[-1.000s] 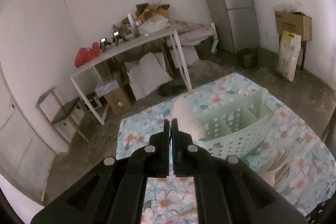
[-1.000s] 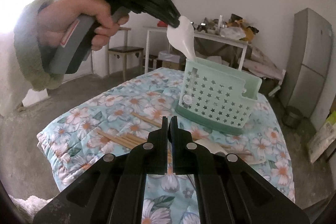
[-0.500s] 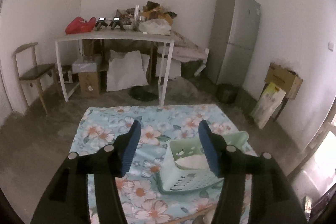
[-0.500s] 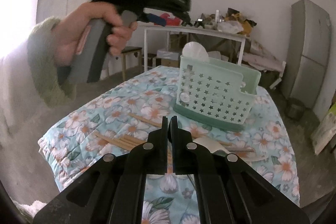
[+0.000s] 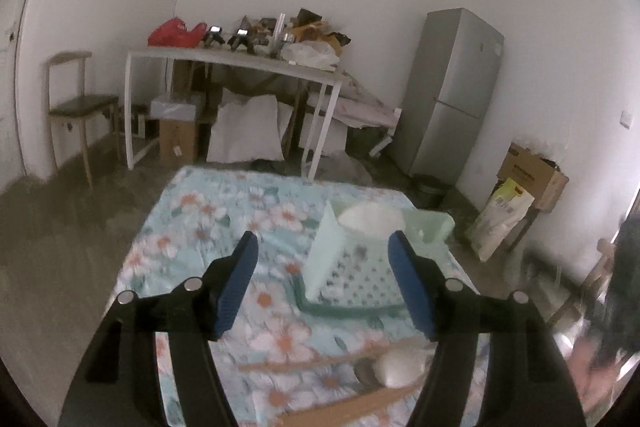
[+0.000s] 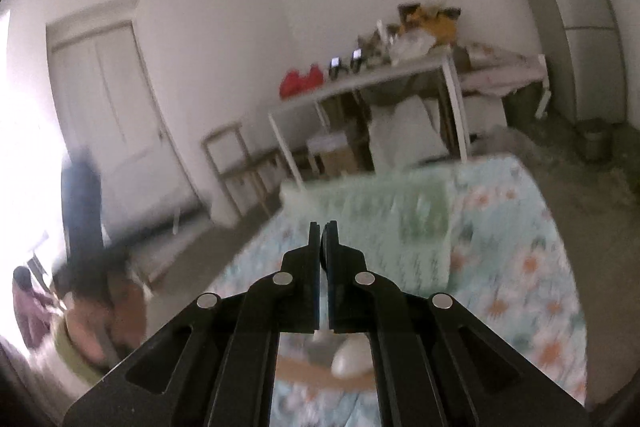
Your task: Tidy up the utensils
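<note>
Left gripper empty, jaws opening. Right gripper closed, empty. White spoon already upright in green basket. Loose spoon and chopsticks below both grippers, long axes crosswise. Right view blurred; utensil ends cut off.

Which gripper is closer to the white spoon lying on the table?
Probably the right. The right gripper, shut and empty, hangs right above the white spoon. The left gripper, opening and empty, frames the green basket, spoon lower right.
</note>
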